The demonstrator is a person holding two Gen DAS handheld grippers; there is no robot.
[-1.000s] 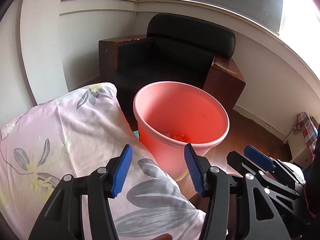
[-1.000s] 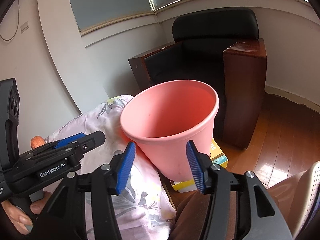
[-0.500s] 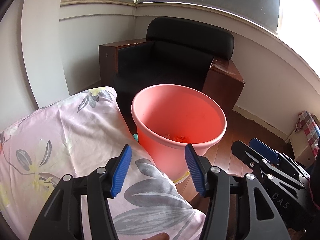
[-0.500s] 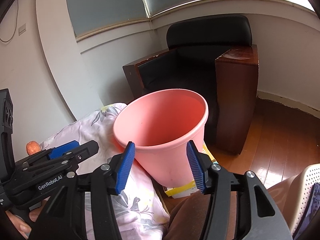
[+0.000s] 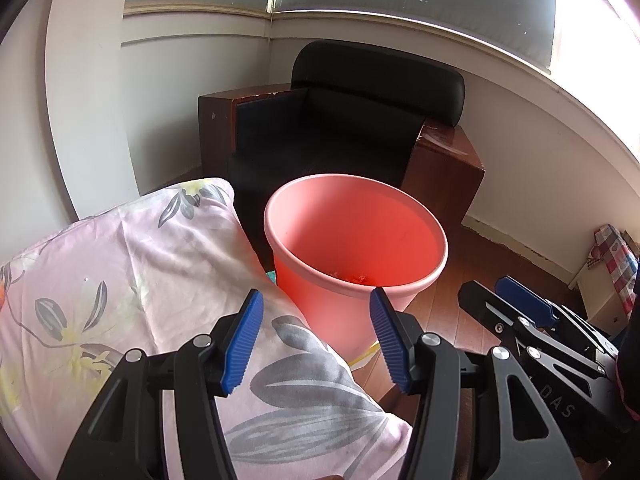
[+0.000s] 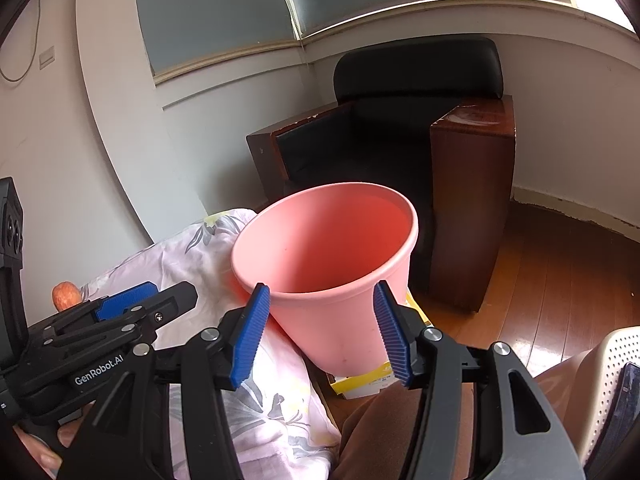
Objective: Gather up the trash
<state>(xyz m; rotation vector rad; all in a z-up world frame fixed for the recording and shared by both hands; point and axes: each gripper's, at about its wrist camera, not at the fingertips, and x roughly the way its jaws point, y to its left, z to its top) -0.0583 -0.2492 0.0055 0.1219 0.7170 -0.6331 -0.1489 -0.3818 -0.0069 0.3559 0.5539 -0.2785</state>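
Left claw [image 5: 316,338] agape and empty, right claw [image 6: 322,330] likewise

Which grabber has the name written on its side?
The left gripper, seen from the right wrist camera, reads GenRobot.AI. The right gripper shows only the letters DAS on its side.

Both views sit just behind a pair of blue-padded fingers and look forward and somewhat downward along them into a room corner. The left wrist view looks from over a floral pillow [image 5: 132,280], close to a pink bucket [image 5: 356,240] whose inside it sees from above; the right gripper [image 5: 516,300] enters at its lower right edge. The right wrist view faces the same bucket [image 6: 332,264] from lower and further right, seeing more of its outer wall, with the left gripper [image 6: 132,300] at its lower left. Both views share the bucket, the pillow [image 6: 192,256], the black armchair [image 5: 352,120] behind, and the corner windows.
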